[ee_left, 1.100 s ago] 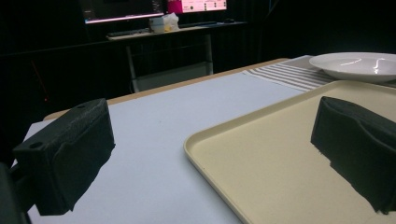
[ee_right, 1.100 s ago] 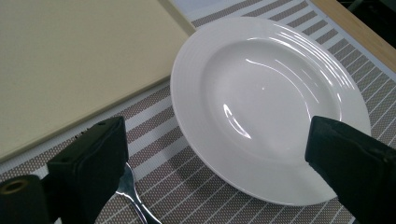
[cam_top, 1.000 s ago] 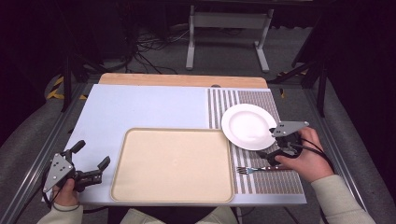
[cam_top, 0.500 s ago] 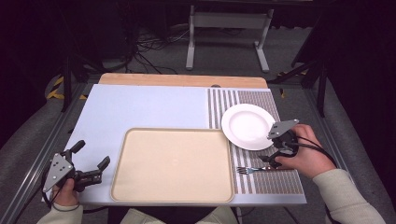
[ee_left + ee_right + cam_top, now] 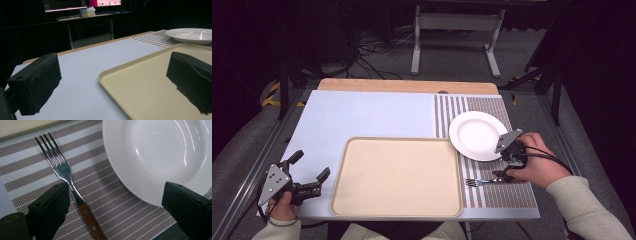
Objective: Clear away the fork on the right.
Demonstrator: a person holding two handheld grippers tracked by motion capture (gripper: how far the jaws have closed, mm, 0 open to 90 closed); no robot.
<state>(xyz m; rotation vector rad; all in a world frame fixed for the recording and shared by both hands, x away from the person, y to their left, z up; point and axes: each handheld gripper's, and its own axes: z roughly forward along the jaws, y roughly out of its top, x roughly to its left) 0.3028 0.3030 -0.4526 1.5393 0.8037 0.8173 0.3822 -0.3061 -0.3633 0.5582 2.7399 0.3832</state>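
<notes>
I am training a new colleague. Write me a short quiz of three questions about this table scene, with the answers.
1. True or false: the fork lies on the striped placemat.
2. What is on the beige tray? A) the white plate B) the fork C) nothing
3. Which gripper is nearest the fork, and are its jaws open or shut?

Key:
1. True.
2. C.
3. The right gripper; its jaws are open, one beside the fork handle, one over the plate rim. The left gripper is also open, at the tray's left edge.

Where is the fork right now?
In the high view, the fork lies on the striped placemat at the table's right, just below the white plate, beside the right gripper.
</notes>
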